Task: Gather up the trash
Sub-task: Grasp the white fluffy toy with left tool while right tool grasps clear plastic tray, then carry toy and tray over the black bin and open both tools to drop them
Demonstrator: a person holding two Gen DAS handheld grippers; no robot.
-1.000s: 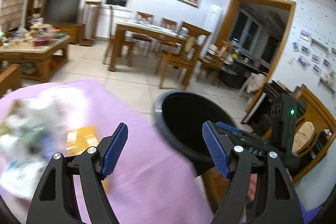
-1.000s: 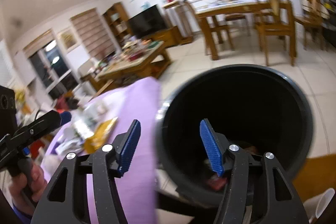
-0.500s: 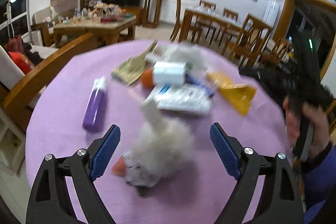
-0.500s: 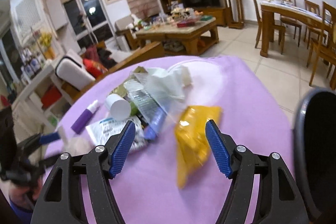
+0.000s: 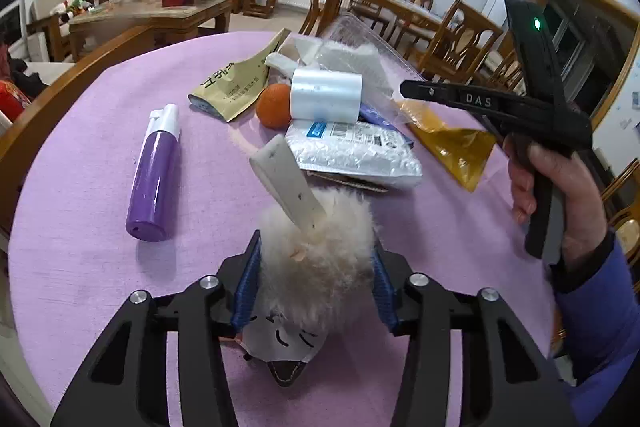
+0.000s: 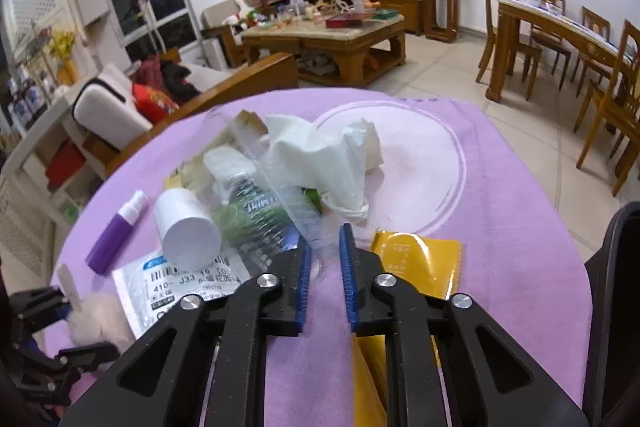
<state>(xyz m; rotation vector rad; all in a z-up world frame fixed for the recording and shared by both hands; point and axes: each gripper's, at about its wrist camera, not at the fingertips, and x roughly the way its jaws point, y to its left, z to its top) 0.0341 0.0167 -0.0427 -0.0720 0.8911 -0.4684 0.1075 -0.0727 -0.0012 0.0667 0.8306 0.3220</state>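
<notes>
A: Fluff first: our left tool point(image 5: 316, 291) is closing on the furry toy point(image 5: 316, 259) lying on the surface point(image 5: 80, 195).

B: Our right tool point(image 6: 323, 281) is closing on clear wrap point(image 6: 316, 247); we squeeze firmly before lifting toward the bin point(image 6: 616, 267).

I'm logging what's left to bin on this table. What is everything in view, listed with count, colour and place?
tablecloth: one, lilac, covers the round table
spray bottle: one, purple with white cap, lying left of the pile
fluffy toy: one, cream with grey ear, between the left gripper's pads
orange: one, orange, mid-pile
white roll: one, white, lying beside the orange
bubble mailer: one, silver-white, under the roll
printed pouch: one, beige, far side of the pile
yellow packet: one, yellow, right of the pile
crumpled tissue: one, white, pile's far end
clear plastic wrap: one, transparent, over the pile
bin: one, black, right edge
left gripper: closing on the toy
right gripper: closing, clear plastic edge between the pads
</notes>
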